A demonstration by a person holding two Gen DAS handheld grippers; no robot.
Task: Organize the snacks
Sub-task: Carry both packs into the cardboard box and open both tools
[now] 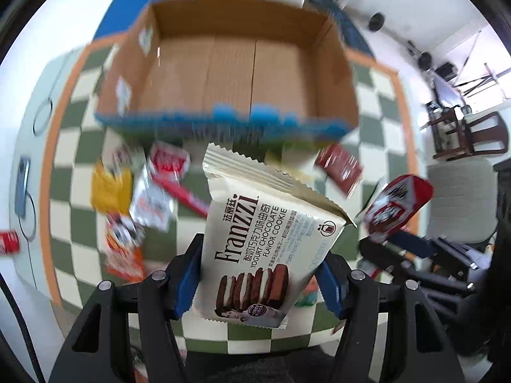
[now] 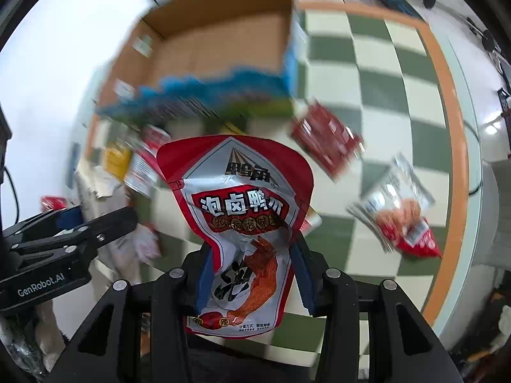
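My left gripper [image 1: 260, 279] is shut on a cream Franzzi cookie packet [image 1: 265, 239] and holds it above the checked cloth, short of an open cardboard box [image 1: 236, 63] with a bare floor. My right gripper [image 2: 252, 274] is shut on a red and silver duck snack pouch [image 2: 242, 210], also raised in front of the box [image 2: 220, 44]. The pouch shows in the left wrist view [image 1: 397, 204] at the right. The left gripper shows in the right wrist view [image 2: 70, 239] at the left.
Loose snack packs lie on the green and white checked cloth [image 1: 383, 102]: a yellow pack [image 1: 110, 188], red packs [image 1: 340, 166] [image 2: 325, 140], and a clear pack with red contents [image 2: 399, 204]. A phone [image 1: 23, 185] and a red can [image 1: 9, 242] sit at the left edge.
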